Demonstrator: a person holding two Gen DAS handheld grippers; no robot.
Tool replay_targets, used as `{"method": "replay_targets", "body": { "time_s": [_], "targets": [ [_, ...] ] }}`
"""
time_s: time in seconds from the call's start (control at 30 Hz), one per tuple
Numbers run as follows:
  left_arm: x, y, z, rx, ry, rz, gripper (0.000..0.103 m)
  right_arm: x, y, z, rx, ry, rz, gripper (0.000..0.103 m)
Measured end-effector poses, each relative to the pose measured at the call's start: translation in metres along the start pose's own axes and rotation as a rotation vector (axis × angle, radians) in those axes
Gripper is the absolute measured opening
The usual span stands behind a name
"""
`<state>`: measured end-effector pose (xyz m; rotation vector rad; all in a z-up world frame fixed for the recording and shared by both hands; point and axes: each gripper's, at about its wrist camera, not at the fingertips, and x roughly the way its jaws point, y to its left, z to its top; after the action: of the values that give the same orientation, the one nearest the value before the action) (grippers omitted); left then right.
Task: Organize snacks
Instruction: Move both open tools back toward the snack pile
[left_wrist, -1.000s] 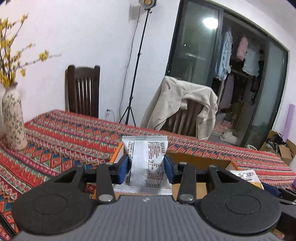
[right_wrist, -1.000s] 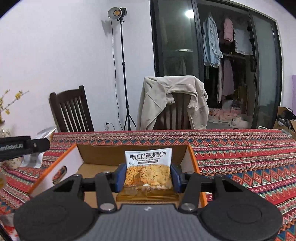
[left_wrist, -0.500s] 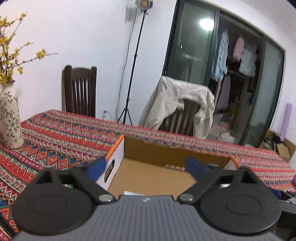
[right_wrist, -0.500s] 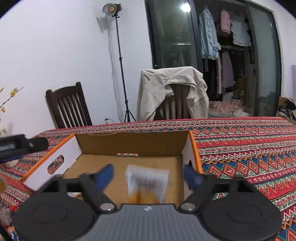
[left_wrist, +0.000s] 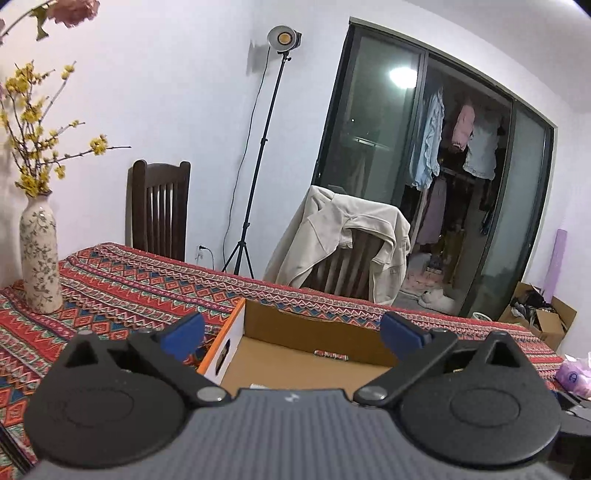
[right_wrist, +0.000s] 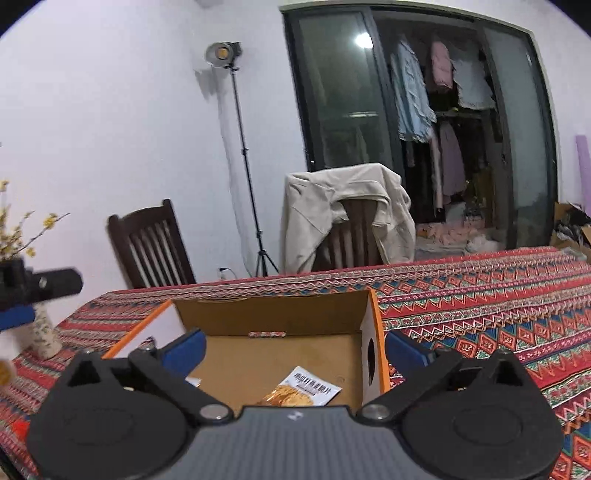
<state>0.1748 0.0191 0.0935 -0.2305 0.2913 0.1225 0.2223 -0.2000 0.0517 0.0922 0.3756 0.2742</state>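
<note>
Cardboard box (right_wrist: 280, 317) w/ orange rims sits in the lower centre of both views, on the red patterned tablecloth (right_wrist: 480, 302). Your right gripper (right_wrist: 293, 349) is at the bottom of the right wrist view, jaws spread wide, blue pads at each side, nothing between them. One snack packet (right_wrist: 301, 391), white top w/ cracker print, lies flat on the box floor, lower centre, just past the gripper body and not touching the pads. A small corner of another packet (right_wrist: 192, 381) shows near the left pad.

Your left gripper (left_wrist: 291, 332) is also wide open at the bottom of the left wrist view, empty between pads. Only a thin pale edge (left_wrist: 258, 386) of something shows on the box floor there, mostly hidden by the gripper body; I cannot tell what it is.

At the left edge of the right wrist view you see part of the left gripper, blurred.

Further back: floral vase (left_wrist: 38, 254) w/ yellow branches at left, dark wooden chair (left_wrist: 157, 210), light stand (left_wrist: 258, 155) in centre, 2nd chair w/ beige jacket (left_wrist: 343, 240), glass door (left_wrist: 424, 177) w/ hanging clothes at right.
</note>
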Motion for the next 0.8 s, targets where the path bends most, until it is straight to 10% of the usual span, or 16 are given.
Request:
{"method": "replay_targets", "body": {
  "time_s": [0.8],
  "targets": [
    [-0.075,0.068,-0.102,0.101,0.062,-0.026,0.103,-0.076,-0.012,-0.098,-0.123,0.170,-0.023,0.103]
  ]
}}
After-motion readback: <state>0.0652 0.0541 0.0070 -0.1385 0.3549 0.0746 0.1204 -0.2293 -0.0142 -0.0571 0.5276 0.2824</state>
